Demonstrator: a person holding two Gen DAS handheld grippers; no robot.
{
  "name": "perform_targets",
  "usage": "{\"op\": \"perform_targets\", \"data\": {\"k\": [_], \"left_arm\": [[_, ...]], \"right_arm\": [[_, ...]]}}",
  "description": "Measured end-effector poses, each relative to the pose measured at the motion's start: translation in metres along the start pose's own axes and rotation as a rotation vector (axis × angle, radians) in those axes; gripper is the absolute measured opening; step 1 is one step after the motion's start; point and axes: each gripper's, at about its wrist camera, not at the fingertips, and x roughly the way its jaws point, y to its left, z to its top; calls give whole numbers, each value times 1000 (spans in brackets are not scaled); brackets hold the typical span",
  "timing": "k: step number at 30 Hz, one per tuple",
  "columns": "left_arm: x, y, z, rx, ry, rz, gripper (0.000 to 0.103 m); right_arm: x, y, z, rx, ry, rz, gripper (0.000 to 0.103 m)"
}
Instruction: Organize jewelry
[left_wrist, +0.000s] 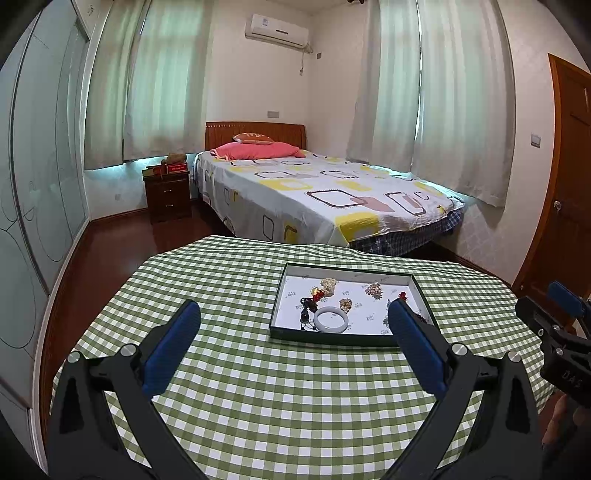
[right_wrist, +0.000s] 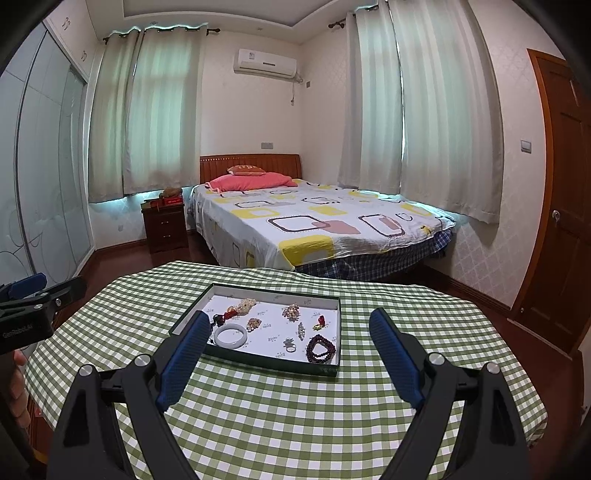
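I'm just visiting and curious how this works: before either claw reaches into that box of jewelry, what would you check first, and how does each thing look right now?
1. Left claw open and empty: ok.
2. Right claw open and empty: ok.
3. Tray lying flat on the checked tablecloth: ok.
4. White bangle lying apart from other pieces, free to grasp: ok.
5. Dark bead bracelet untangled from neighbours: cannot tell.
6. Where each piece should go, since the tray shows no compartments: cannot tell.
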Motion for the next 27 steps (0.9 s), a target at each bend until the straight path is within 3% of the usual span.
{"op": "perform_targets", "data": {"k": [27], "left_arm": [[5, 2, -2, -3, 13, 2, 99]], "right_arm": [[1, 3, -2, -8, 1, -4, 85]]}}
